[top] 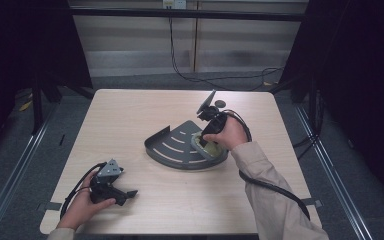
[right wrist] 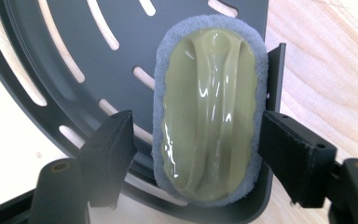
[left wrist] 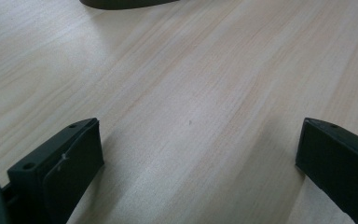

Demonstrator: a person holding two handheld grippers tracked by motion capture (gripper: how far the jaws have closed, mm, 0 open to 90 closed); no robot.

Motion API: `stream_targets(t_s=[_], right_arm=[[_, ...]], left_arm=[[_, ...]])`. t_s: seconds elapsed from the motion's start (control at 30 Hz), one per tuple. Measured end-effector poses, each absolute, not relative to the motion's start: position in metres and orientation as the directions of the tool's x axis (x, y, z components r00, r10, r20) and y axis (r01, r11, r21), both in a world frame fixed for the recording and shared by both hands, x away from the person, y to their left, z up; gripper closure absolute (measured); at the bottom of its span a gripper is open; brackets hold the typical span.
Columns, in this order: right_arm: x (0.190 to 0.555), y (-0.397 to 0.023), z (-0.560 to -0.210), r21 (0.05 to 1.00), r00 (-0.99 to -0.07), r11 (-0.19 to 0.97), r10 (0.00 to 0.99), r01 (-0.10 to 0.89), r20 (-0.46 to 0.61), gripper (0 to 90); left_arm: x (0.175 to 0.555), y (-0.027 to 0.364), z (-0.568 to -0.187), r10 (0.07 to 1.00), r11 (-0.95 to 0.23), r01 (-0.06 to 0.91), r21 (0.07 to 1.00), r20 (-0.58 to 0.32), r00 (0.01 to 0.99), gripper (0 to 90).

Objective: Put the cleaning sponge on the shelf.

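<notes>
Scrubber (right wrist: 208,116) flat in slotted tray (right wrist: 51,56), between parted right gripper (right wrist: 196,140) jaws; left gripper (left wrist: 200,149) jaws wide, empty.

The high view hangs above my side of the table (top: 130,115) and looks forward and down, far enough off to take in the whole top. The camera on my left gripper (top: 111,184) sits low, grazing the bare wood close up; the dark edge at its top is probably the tray (left wrist: 121,3). The camera on my right gripper (right wrist: 191,154) stares down from very near at the same tray (right wrist: 51,46), which the high view shares.
</notes>
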State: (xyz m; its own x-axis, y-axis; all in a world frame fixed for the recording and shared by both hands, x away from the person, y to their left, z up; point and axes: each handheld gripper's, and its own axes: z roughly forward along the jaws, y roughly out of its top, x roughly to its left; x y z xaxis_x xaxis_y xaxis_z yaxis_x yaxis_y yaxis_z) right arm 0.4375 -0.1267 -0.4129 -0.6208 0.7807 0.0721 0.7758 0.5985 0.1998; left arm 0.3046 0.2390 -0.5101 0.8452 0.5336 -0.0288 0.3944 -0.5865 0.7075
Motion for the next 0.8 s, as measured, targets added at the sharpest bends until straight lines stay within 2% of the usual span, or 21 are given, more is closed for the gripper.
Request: stream_targets(t_s=[0.8], right_arm=[[0.415, -0.153, -0.399, 0.209, -0.659, 0.634, 0.748, 0.745, 0.077, 19.1]], left_arm=[[0.304, 0.239, -0.51, 0.534, -0.593, 0.39, 0.705, -0.018, 0.846, 0.1]])
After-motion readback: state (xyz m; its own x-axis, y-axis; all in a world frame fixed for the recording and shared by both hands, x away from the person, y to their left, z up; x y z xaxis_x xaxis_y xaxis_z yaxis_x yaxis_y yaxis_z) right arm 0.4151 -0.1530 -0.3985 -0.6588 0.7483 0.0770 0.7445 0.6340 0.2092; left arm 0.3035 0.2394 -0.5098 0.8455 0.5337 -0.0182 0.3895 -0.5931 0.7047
